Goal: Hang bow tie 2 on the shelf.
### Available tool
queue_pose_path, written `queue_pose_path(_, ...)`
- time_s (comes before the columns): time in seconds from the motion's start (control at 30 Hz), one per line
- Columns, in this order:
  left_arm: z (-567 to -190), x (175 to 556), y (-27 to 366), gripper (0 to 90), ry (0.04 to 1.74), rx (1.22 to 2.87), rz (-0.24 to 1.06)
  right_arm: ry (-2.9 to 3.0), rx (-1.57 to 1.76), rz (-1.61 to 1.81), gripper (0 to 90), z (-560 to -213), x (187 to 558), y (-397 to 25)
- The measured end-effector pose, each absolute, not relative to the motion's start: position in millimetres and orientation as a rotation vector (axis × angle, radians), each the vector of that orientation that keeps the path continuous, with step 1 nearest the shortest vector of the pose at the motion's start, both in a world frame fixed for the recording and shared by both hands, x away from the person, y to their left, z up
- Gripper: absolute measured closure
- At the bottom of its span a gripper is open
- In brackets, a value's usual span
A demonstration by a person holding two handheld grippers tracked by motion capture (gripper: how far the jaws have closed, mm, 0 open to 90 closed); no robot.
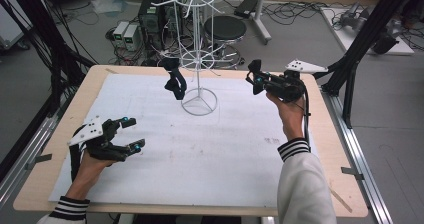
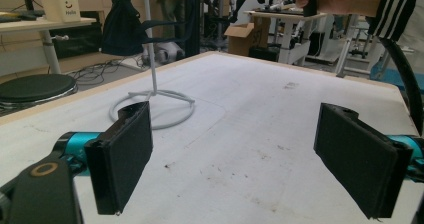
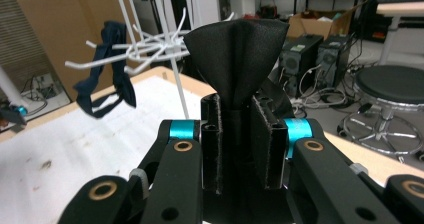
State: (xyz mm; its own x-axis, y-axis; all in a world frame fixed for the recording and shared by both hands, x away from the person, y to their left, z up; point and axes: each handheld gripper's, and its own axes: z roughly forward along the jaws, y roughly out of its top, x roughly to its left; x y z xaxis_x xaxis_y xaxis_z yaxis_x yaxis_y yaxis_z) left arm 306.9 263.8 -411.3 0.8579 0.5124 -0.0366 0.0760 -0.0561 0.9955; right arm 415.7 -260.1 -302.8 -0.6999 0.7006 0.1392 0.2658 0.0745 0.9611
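Leftmost, the left gripper (image 1: 131, 132) is hovering low over the white mat (image 1: 165, 154) near the table's (image 1: 40, 184) front-left corner, jaws spread wide with nothing between them. Its own view is showing both black pads (image 2: 122, 156) well apart, bare mat in the gap.

Moving toward the middle, the white wire rack (image 1: 198, 59) is standing on its ring base toward the far side of the mat. A dark bow tie (image 1: 174, 81) is hanging from one of its lower hooks, dangling just left of the pole and above the mat; the right gripper view is catching it (image 3: 107, 66) draped on the prongs too.

Further right, the right gripper (image 1: 256, 79) is being held up in the air, well right of the rack and about level with its lower ring. Its jaws are clamping a black bow tie (image 3: 235, 54), fabric pinched tight between the pads and fanning out above them. In the high view that piece is too small to make out clearly at the jaw tips.
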Motion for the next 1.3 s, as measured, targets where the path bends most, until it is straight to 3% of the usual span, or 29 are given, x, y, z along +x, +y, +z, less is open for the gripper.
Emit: queue_pose_path(1.3,-417.3,305.8,255.3,16.3,0.457,1.624,0.382,1.916,0.906,1.704,76.6,-278.5,443.1,-203.4)
